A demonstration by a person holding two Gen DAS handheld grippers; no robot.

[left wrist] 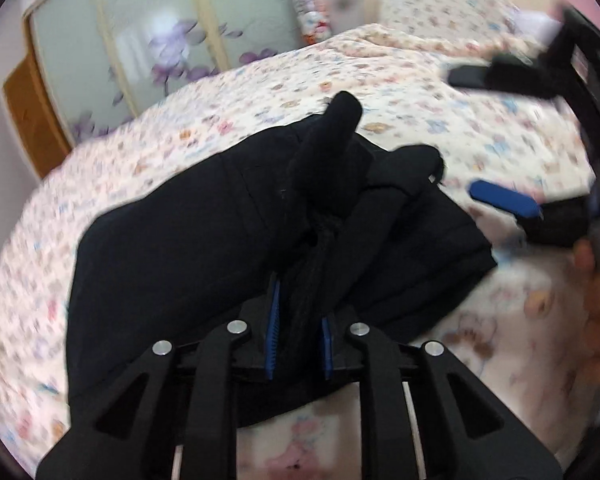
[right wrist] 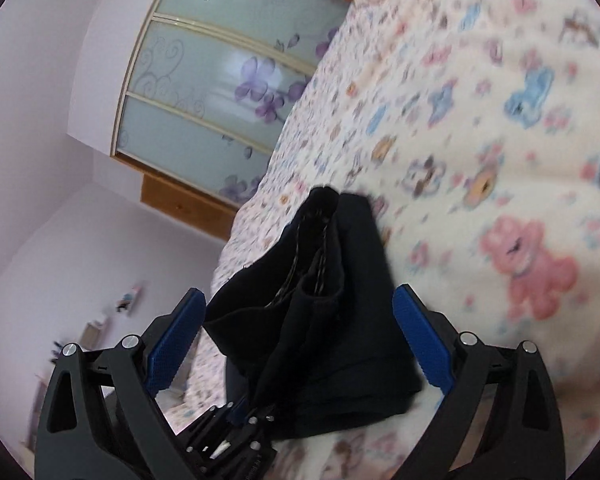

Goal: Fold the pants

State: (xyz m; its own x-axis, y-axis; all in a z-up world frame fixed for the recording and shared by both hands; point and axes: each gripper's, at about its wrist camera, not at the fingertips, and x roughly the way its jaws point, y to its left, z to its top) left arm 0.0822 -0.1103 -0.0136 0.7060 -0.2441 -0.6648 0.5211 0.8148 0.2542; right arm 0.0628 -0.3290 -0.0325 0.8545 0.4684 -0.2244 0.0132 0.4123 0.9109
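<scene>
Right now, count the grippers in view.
2. The left gripper clamps the bunched black pants on the bed; the right gripper, fingers spread open, is beside them. None seems hidden.

Soft daylight, motion blur, fisheye vignette.

Left gripper [left wrist: 298, 320]: blue-padded jaws stand narrow, with a bunched fold of the black pants [left wrist: 220, 220] pinched between the pads. Pants: heaped on a floral-print bedspread [left wrist: 160, 152], one fold standing up at the middle. Right gripper [left wrist: 488, 136]: at the right edge, jaws spread wide, above the bedspread; mirrored wardrobe doors [left wrist: 140, 52] behind.
</scene>
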